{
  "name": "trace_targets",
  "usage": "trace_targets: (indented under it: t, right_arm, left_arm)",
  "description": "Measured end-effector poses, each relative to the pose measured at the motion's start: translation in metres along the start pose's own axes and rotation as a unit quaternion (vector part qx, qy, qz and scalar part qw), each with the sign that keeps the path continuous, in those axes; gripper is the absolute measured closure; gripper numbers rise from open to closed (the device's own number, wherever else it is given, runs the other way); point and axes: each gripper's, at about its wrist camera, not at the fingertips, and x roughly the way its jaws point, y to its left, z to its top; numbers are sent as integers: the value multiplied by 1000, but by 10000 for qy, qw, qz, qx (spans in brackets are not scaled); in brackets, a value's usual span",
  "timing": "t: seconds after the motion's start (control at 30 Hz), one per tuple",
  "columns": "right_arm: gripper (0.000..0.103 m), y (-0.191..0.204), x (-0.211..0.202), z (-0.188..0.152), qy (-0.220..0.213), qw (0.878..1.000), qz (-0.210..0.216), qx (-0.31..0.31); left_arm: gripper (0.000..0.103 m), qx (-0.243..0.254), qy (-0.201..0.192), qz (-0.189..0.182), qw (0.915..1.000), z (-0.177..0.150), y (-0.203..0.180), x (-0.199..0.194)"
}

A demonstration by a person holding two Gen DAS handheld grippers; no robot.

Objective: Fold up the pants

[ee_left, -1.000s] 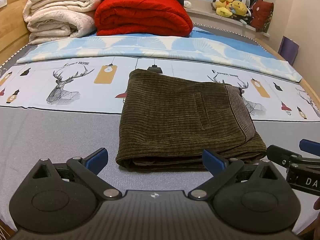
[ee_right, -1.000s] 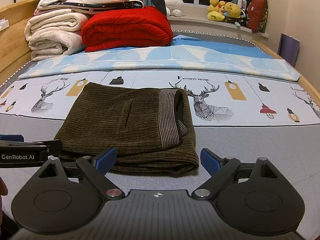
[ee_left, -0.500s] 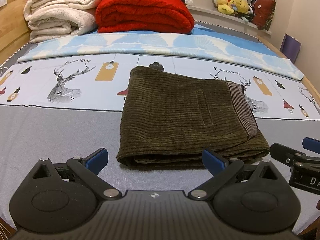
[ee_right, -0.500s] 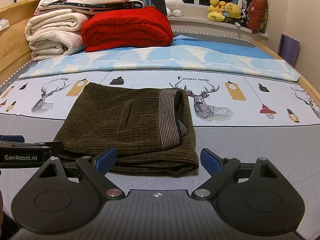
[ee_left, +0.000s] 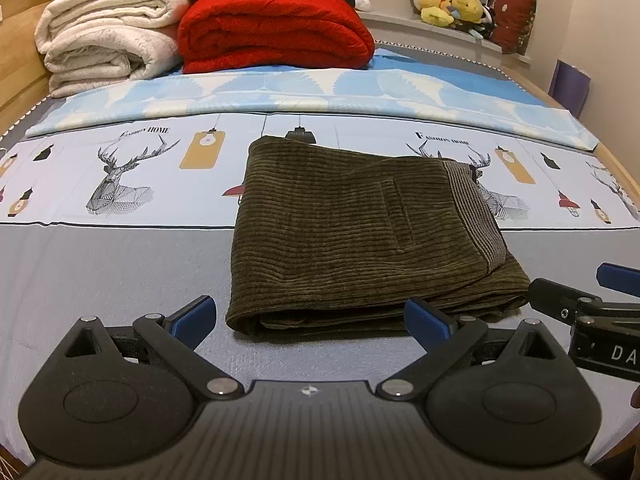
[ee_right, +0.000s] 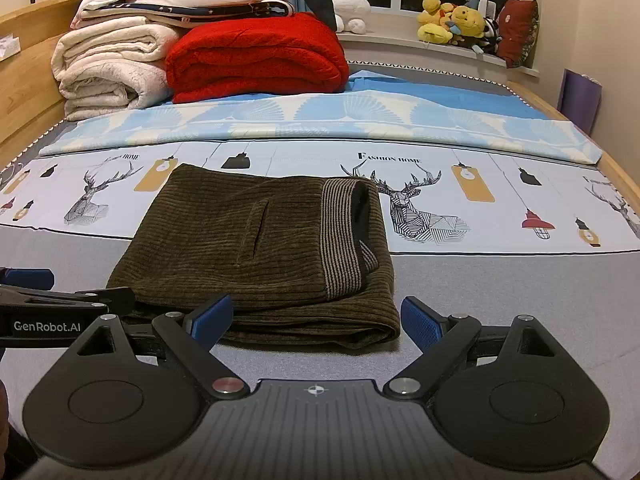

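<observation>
A wide bed [ee_left: 100,272] fills both views, its near part covered in plain grey woven fabric, then a pale sheet printed with geometric deer, hanging lamps and lettering, then a light blue band with fan shapes. At the head, against a wooden frame, lie a rolled cream fleece blanket [ee_right: 108,68] and a thick red blanket [ee_right: 256,60], folded and plush. Yellow soft toys [ee_right: 448,20] sit on the window ledge beyond.

The pants [ee_left: 360,236], dark olive corduroy with fine ribs, lie folded into a compact rectangle in the middle of the bed, a striped waistband [ee_right: 342,236] on the right side and a slit pocket on top.

The left gripper [ee_left: 310,318] and the right gripper [ee_right: 316,318] are both spread wide, blue-padded fingers empty, just short of the pants' near edge.
</observation>
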Motion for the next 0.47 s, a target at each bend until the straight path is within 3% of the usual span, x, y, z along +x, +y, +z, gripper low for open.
trace_targets:
  t: [0.47]
  right_arm:
    - [11, -1, 0, 0, 3, 10000, 18, -14]
  left_arm:
    - [2, 95, -63, -31, 9999, -1, -2, 0]
